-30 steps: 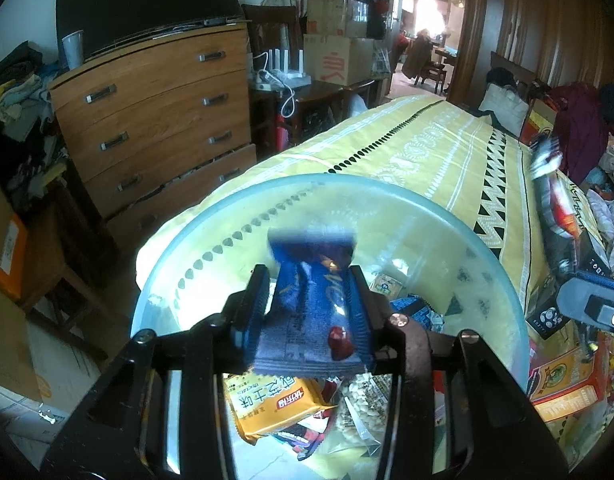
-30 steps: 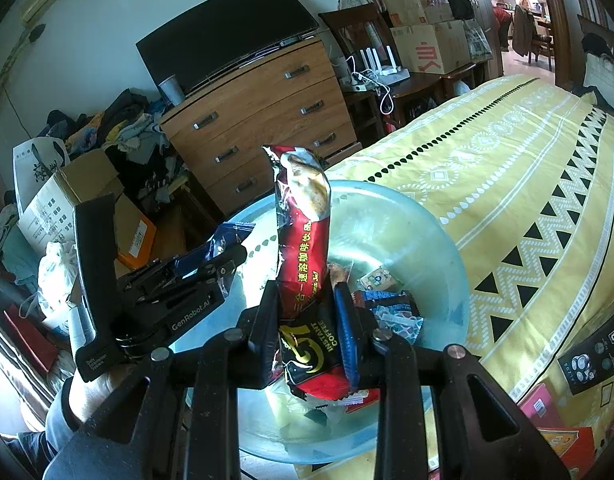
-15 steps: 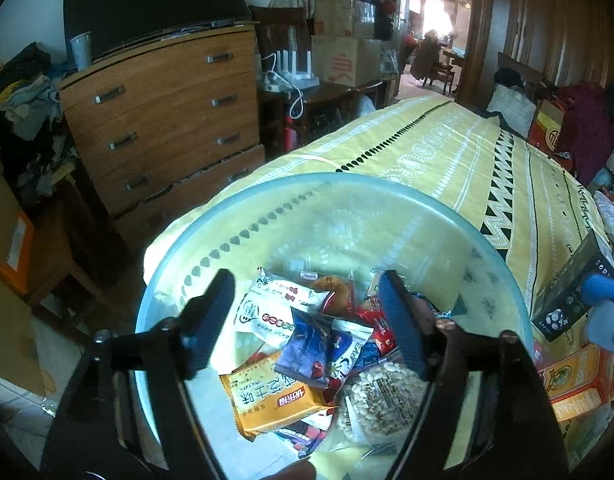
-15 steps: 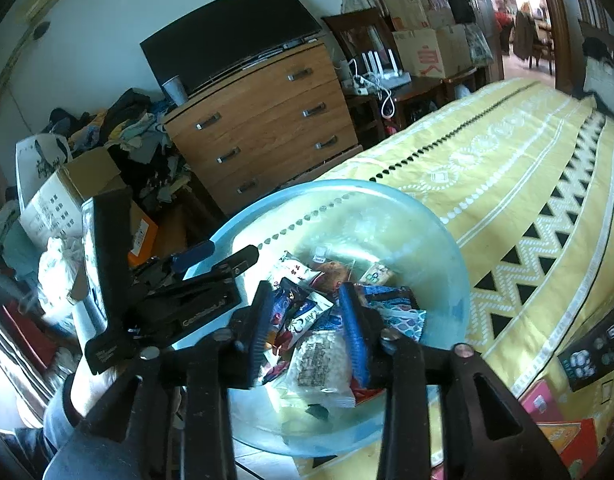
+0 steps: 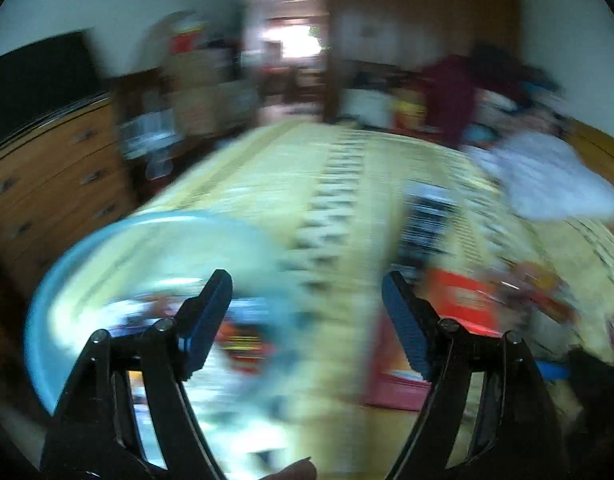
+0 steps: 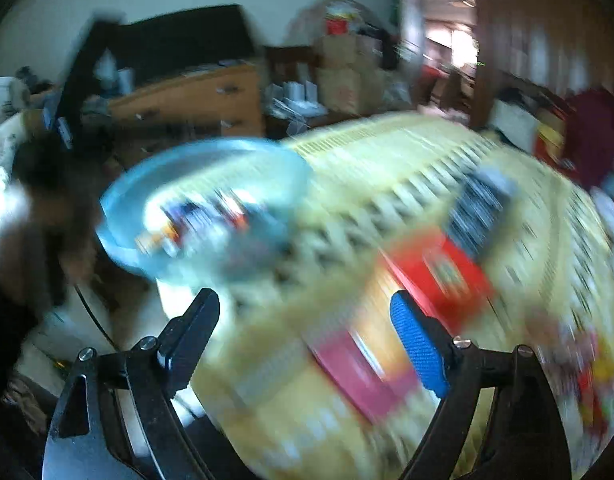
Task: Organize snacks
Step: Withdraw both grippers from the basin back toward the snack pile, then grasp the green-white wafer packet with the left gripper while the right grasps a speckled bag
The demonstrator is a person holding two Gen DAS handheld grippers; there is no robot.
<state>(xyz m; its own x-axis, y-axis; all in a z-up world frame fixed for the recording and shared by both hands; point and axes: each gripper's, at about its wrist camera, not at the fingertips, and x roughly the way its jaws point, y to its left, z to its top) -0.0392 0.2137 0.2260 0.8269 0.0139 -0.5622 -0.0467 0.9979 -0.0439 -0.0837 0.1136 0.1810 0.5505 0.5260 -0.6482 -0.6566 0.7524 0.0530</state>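
Left gripper (image 5: 307, 292) agape, empty, blue bowl (image 5: 47, 292) lower left, yellow bedspread (image 5: 291, 176)

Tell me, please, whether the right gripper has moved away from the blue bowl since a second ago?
Yes. The right gripper, jaws just opened and empty, has swung right: the blue bowl now sits upper left, and the red box lies ahead.

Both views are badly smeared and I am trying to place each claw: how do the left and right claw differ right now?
The left claw looks across the blue bowl's rim, with the bowl filling the lower left of its view; the right claw looks over the yellow bedspread and the red box, with the bowl farther up and left. Shared: both stand open with nothing between the fingers, their jaws having just opened.
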